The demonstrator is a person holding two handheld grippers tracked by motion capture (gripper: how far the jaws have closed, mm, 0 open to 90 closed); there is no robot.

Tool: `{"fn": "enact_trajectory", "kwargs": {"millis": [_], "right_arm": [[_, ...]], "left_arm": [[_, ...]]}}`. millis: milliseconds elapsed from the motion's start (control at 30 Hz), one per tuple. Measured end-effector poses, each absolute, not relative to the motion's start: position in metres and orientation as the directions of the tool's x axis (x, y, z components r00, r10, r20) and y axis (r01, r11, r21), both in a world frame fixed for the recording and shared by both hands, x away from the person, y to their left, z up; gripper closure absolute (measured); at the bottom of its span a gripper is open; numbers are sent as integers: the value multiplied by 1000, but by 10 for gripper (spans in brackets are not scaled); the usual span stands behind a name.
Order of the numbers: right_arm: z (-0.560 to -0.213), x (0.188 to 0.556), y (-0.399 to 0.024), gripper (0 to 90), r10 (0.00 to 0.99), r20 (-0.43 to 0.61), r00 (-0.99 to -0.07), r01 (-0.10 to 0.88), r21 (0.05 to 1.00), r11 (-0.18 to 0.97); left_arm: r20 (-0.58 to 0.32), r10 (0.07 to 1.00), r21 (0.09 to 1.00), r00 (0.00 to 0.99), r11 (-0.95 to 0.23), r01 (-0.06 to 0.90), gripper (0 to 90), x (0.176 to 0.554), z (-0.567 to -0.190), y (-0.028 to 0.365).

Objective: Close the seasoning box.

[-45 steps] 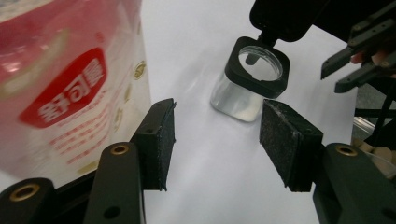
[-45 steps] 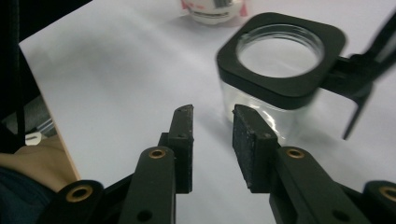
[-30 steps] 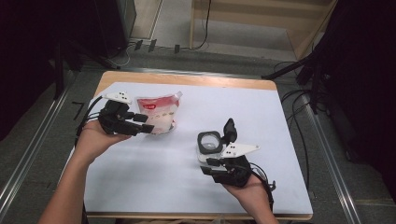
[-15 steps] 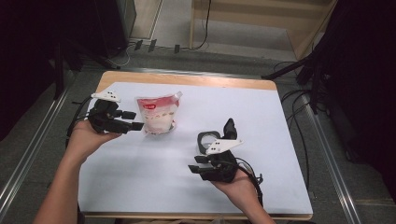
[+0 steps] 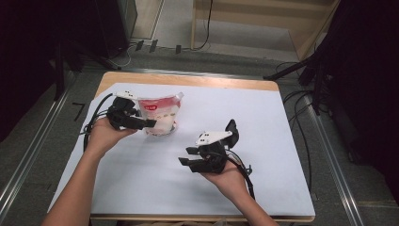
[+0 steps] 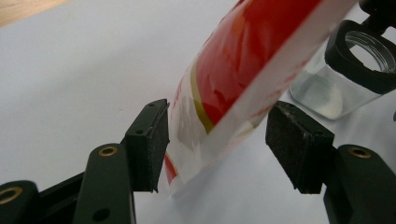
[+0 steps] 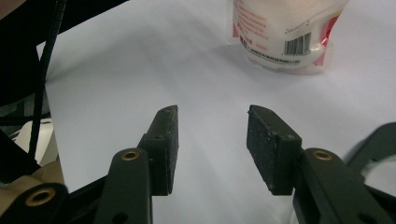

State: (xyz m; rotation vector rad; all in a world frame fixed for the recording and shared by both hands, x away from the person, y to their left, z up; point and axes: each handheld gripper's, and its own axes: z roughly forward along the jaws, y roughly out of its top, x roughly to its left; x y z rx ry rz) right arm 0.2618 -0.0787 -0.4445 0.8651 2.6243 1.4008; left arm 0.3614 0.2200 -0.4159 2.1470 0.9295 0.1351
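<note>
A red and white pouch (image 5: 162, 113) of white powder stands upright at the table's left middle. My left gripper (image 5: 149, 120) reaches it from the left. In the left gripper view the pouch's (image 6: 243, 60) lower edge lies between the jaws of the left gripper (image 6: 217, 144). One pad is close against it and the other stands apart. These jaws have just been opening. My right gripper (image 5: 184, 156) points left near the table's middle. Its jaws have just been opening, and nothing is between them (image 7: 212, 144). The pouch (image 7: 285, 32) lies farther ahead of it. A clear glass jar (image 6: 341, 79) with a black rim stands behind the pouch.
A white sheet (image 5: 263, 117) covers the wooden table. Black cables (image 5: 96, 115) trail off the left gripper, and more cables lie on the floor to the right (image 5: 301, 101). A black curved part (image 5: 231, 131) rises beside the right gripper.
The left gripper drew back left, then came right again to the pouch. The right gripper has shifted left across the table and its jaws stand wider.
</note>
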Motion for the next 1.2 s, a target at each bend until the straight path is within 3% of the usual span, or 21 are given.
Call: {"fn": "enact_trajectory", "kwargs": {"millis": [233,467,667,933,1200], "right_arm": [[-456,262,-70,540,485,212,-848,449,773,447],[-469,258,-69,522,472,223,-853,445,783,435],[-473,258,-67,517,456,236,-858,447,781,437],[-474,259,-63,521,456,232,-859,441,788,430],[-474,257,-60,522,460,223,-859,435,792,429]], "left_arm": [[-226,663,727,713,-373,577,484,366,-420,217],[-241,680,729,692,-345,592,745,366,-425,214],[-330,662,703,673,-303,644,860,367,-423,218],[-354,665,685,657,-294,667,900,362,-416,219],[-359,618,721,699,-291,629,900,339,-386,222]]}}
